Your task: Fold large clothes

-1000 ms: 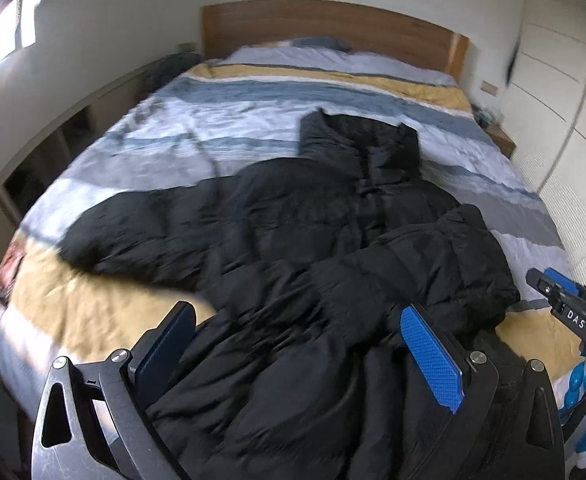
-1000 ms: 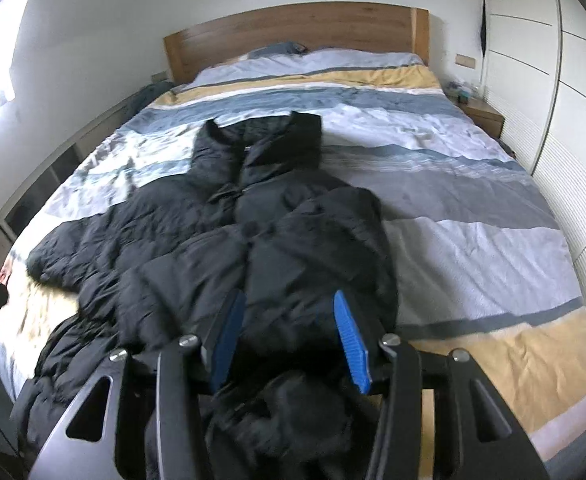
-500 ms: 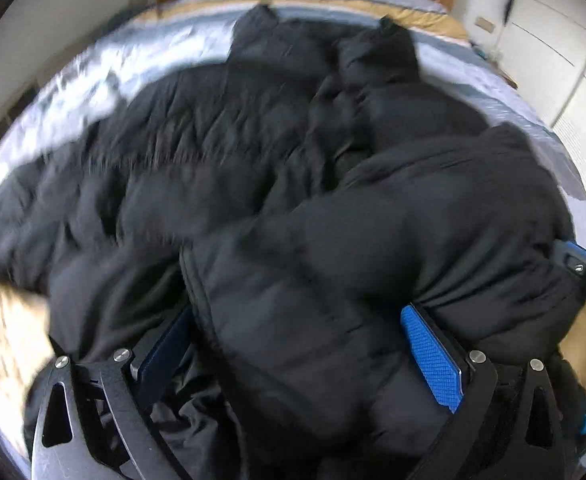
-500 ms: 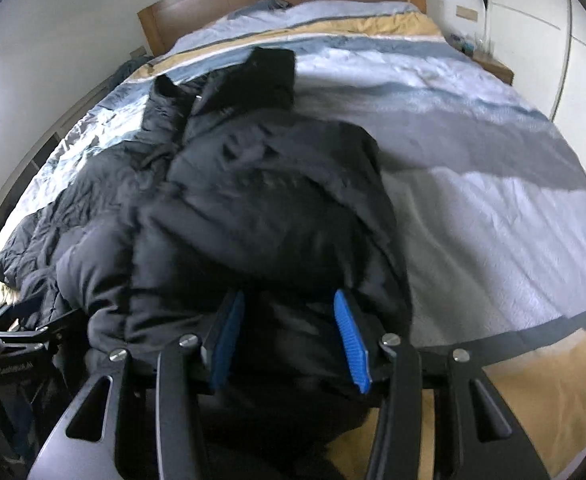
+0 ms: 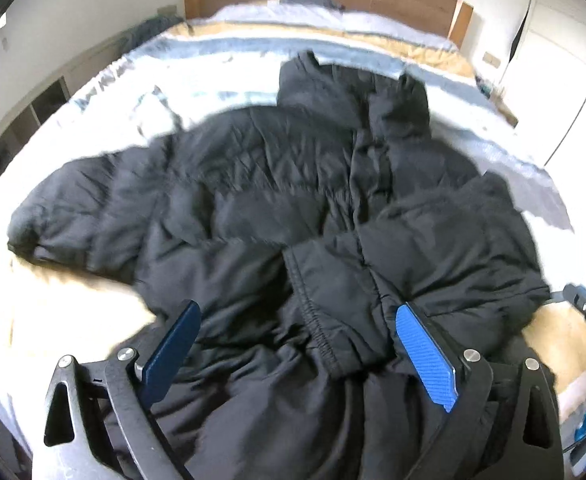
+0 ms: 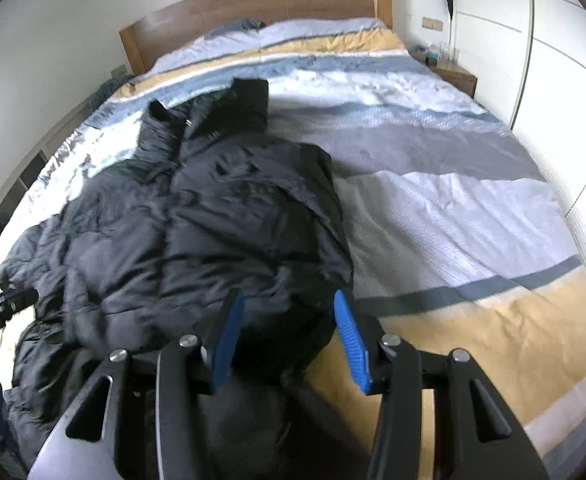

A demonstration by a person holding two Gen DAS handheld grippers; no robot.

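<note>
A black puffer jacket (image 5: 293,200) is spread across the striped bed (image 6: 453,208). Its bunched hem is straddled by the left tool (image 5: 297,336), jaws wide; whether the right tool (image 6: 289,320) is actually pinching it can't be told.

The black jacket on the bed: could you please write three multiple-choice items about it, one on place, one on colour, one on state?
1. Where does the jacket lie?
A. on the striped bed cover
B. on the nightstand
C. on the floor

2. What colour are the gripper pads?
A. red
B. blue
C. green

3. How does the jacket's right-hand sleeve in the left wrist view lie?
A. spread out sideways
B. hanging off the bed
C. folded in over the body

Answers:
1 A, the jacket rests on the grey, white and yellow cover.
2 B, both grippers carry blue pads.
3 C, that sleeve lies across the front, its cuff near the left gripper.
</note>
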